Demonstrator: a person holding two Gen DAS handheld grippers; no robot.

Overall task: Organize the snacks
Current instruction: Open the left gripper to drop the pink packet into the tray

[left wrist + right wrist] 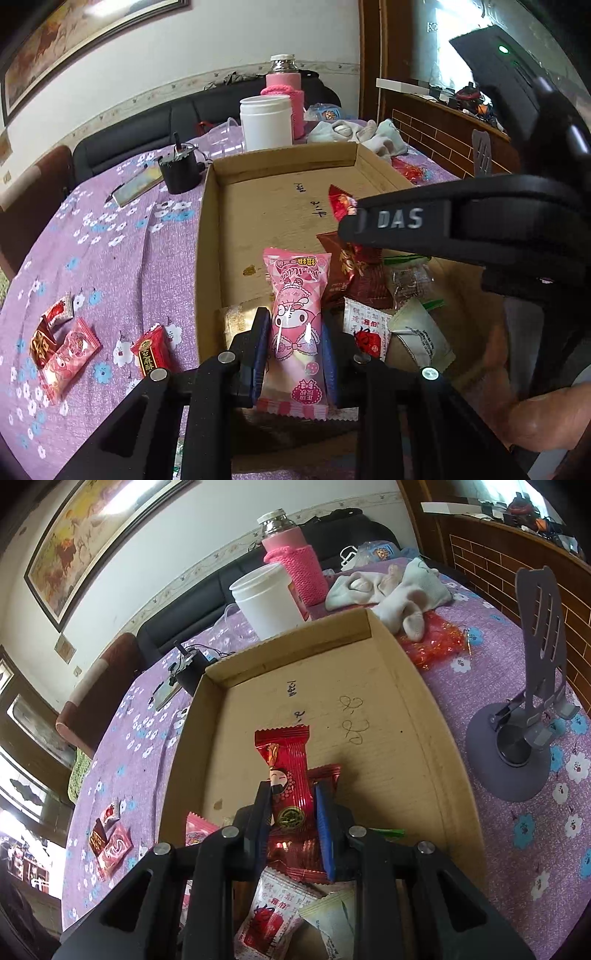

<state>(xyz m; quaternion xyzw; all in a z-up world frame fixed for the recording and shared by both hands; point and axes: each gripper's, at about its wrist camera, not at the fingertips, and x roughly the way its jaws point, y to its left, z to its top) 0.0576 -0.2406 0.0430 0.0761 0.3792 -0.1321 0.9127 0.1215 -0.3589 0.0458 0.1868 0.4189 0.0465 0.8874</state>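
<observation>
My left gripper (295, 332) is shut on a pink cartoon snack packet (297, 314), held over the near end of the shallow cardboard box (207, 229). My right gripper (290, 805) is shut on a red foil snack packet (286, 771), also over the box (417, 716); its body shows in the left wrist view (461, 221). Several snacks lie in the box's near end: a dark red packet (354, 273), a white and red packet (269, 915), a cream packet (332, 919). Loose snacks lie on the cloth left of the box (66, 343) (151, 350).
The table has a purple flowered cloth (110, 258). Behind the box stand a white jar (266, 122), a pink-sleeved flask (286, 92), a black device (181, 173) and a heap of socks (391, 590). A grey phone stand (528, 720) stands right of the box.
</observation>
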